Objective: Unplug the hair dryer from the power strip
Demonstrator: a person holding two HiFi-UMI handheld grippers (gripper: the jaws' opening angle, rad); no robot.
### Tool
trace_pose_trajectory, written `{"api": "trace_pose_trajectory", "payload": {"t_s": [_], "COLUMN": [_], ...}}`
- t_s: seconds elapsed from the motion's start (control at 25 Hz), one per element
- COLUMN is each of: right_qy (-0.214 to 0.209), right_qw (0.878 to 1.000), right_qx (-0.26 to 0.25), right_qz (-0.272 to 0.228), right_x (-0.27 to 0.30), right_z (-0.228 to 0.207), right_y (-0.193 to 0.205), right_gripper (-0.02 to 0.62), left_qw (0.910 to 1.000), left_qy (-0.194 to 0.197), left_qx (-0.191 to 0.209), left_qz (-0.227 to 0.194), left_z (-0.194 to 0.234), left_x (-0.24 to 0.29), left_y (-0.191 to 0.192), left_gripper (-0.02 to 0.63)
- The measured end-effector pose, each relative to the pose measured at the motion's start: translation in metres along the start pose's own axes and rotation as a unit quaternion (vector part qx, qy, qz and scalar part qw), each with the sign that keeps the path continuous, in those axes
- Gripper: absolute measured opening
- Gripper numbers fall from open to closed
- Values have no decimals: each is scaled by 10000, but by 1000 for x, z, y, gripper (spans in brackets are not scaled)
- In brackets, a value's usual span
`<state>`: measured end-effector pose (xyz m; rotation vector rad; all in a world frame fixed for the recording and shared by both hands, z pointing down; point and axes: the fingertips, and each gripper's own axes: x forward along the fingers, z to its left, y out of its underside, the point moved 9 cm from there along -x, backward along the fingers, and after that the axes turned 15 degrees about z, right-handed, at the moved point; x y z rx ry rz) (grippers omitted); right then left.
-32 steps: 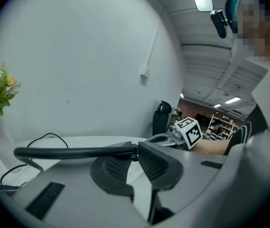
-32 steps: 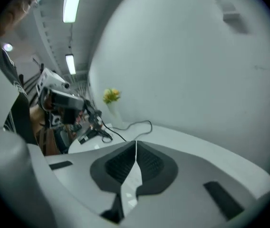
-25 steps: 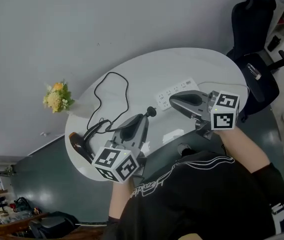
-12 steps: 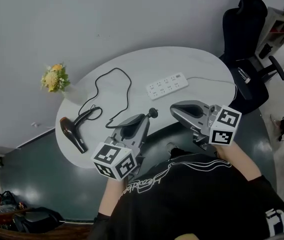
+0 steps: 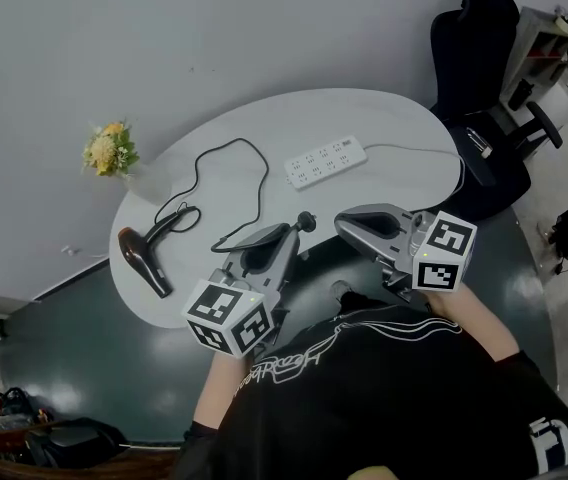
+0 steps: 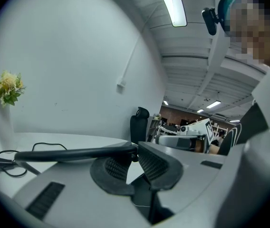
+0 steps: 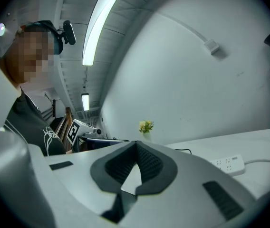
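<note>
The black hair dryer (image 5: 142,259) lies at the left end of the white oval table (image 5: 394,118). Its black cord (image 5: 232,178) loops across the tabletop to the plug (image 5: 307,221). My left gripper (image 5: 298,230) is shut on the plug and holds it over the table's near edge, apart from the white power strip (image 5: 325,161). In the left gripper view the cord (image 6: 73,153) runs in from the left to the jaw tips of the left gripper (image 6: 136,150). My right gripper (image 5: 346,225) is shut with nothing in it, on the near side of the strip (image 7: 230,164).
A vase of yellow flowers (image 5: 107,151) stands at the table's far left edge. A black office chair (image 5: 474,48) is beyond the right end. The strip's white cable (image 5: 419,151) trails off to the right. Dark floor surrounds the table.
Both grippers have drawn back toward the person, away from the power strip. The right gripper no longer hangs over the strip. The plug has stayed in the left jaws.
</note>
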<state>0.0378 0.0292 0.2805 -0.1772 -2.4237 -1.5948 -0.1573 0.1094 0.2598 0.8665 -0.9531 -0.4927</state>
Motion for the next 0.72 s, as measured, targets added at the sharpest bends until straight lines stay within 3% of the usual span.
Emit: {"api": "trace_pose_trajectory", "payload": {"t_s": [0.72], "right_qy": [170], "right_qw": [9997], "right_qx": [27], "right_qz": [170], "right_x": [0], "right_z": [25], "right_y": [24], "right_gripper": [-3], "left_qw": [9999], "left_qy": [100], "left_qx": [-84], "left_qz": [27], "left_z": [-8], "left_x": [-13], "left_y": [26], "left_gripper": [40]}}
